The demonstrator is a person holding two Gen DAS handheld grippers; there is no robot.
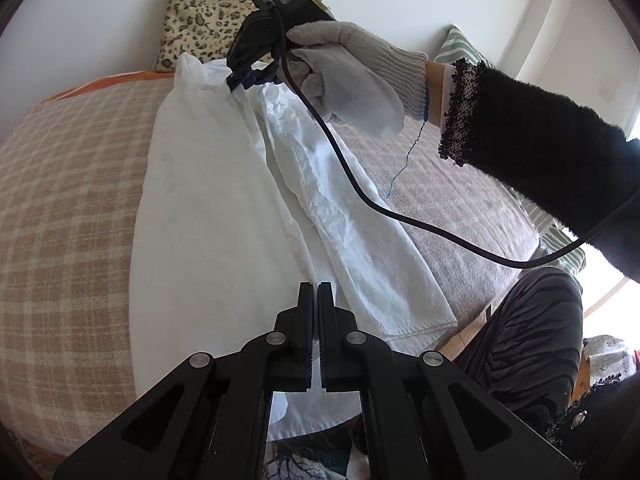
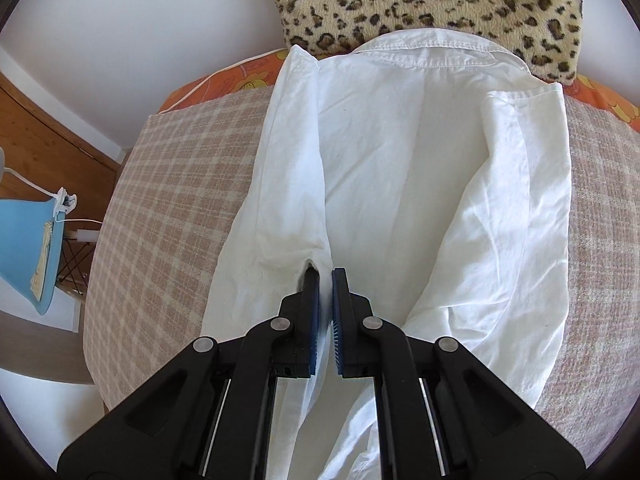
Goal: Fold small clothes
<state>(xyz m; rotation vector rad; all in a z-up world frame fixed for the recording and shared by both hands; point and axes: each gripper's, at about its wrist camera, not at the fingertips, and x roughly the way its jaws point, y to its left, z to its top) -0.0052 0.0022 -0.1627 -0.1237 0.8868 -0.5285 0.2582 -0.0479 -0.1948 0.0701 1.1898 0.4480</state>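
Closed on white shirt (image 1: 208, 216) fabric: left hand-held gripper (image 1: 315, 286), at six o'clock; right hand-held gripper (image 2: 326, 272) pinching a fold; leopard-print cushion (image 2: 432, 4) at twelve.

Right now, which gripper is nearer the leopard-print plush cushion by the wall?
Right. The right gripper pinches the white cotton shirt just below the cushion; the left gripper is shut at the shirt's opposite end.
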